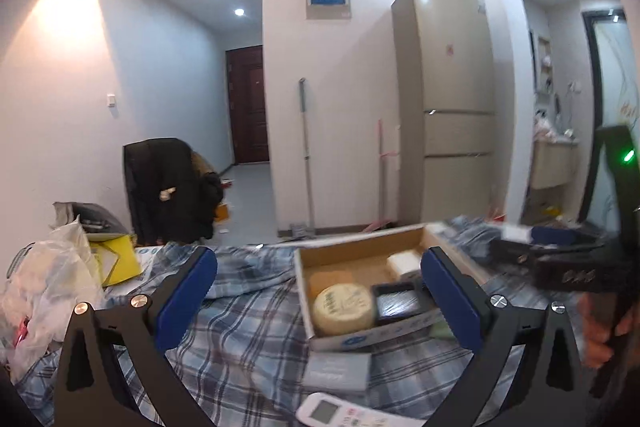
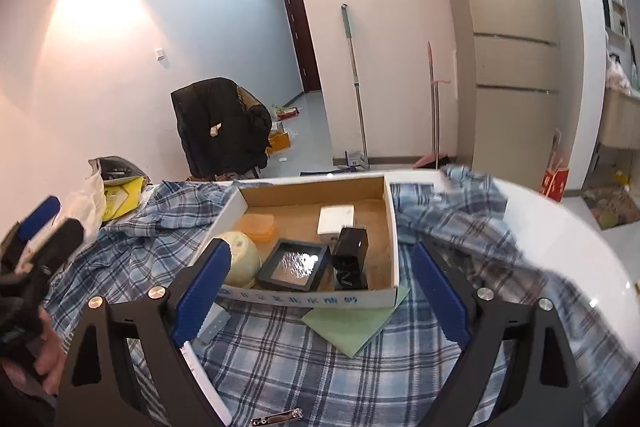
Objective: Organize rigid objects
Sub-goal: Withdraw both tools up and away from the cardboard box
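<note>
Both grippers, left [image 1: 318, 297] and right [image 2: 320, 293], hung wide open with nothing held. The box [image 2: 390, 227] sat just ahead between the right's fingers, tin [image 2: 244, 259], frame [image 2: 294, 267] and charger [image 2: 351, 259] inside.

I see a white table [image 2: 560, 227] covered mostly by a rumpled blue plaid cloth [image 2: 300, 339]. On the cloth sit an open cardboard box [image 2: 390, 227], a green sheet [image 2: 352, 323] tucked partly under its near corner, a grey flat box [image 1: 338, 371], a white remote [image 1: 340, 413] and a metal nail clipper [image 2: 276, 419]. At the left edge I see plastic bags [image 1: 52, 275] and a yellow box [image 1: 116, 259].
</note>
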{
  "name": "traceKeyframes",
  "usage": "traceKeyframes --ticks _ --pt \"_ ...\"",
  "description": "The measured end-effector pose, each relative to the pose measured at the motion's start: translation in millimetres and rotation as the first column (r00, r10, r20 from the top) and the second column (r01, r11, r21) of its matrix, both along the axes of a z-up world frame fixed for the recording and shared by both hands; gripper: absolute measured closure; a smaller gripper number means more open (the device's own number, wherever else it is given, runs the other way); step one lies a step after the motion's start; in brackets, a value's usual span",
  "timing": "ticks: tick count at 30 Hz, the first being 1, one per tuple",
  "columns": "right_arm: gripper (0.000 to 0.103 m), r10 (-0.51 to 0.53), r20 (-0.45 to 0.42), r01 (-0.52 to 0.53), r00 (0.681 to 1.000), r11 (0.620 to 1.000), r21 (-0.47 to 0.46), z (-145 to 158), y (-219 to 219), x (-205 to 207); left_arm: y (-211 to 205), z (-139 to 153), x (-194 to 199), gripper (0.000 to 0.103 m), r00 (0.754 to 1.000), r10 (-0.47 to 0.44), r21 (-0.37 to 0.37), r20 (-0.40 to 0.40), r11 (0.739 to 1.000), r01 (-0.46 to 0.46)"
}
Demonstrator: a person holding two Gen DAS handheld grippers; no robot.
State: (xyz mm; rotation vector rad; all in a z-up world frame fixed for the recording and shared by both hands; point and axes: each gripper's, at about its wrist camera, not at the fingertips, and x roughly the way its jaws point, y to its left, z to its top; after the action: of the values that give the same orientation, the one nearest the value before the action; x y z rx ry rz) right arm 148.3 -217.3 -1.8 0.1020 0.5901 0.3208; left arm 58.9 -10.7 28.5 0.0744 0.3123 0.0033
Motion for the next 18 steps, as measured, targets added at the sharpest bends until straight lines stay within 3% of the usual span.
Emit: traceKeyframes --ticks 3,5,7,9,18 --pt "0.012 0.015 -0.031 -0.017 0.999 0.998 -0.068 -18 4 7 -3 -31 20 0.000 0.995 -0.019 0.077 -0.094 0.997 0.026" --pt "0.012 -0.014 -0.032 0.010 0.999 0.994 -0.112 -26 4 9 -1 -42 31 0.000 0.987 -0.035 0.046 -0.160 0.998 0.043" --pt "0.012 -0.011 -0.044 0.006 0.999 0.994 -0.107 -29 1 10 7 -46 41 0.000 0.968 -0.084 -0.043 -0.235 0.996 0.076" --pt "0.012 -0.004 -0.062 -0.001 0.998 0.996 -0.084 -31 -2 10 11 -48 42 0.000 0.965 -0.090 -0.074 -0.244 0.994 0.075" --pt "0.012 -0.026 -0.091 0.019 0.995 0.997 -0.071 -42 -8 13 10 -61 48 0.000 0.955 -0.067 -0.066 -0.289 0.997 0.050"
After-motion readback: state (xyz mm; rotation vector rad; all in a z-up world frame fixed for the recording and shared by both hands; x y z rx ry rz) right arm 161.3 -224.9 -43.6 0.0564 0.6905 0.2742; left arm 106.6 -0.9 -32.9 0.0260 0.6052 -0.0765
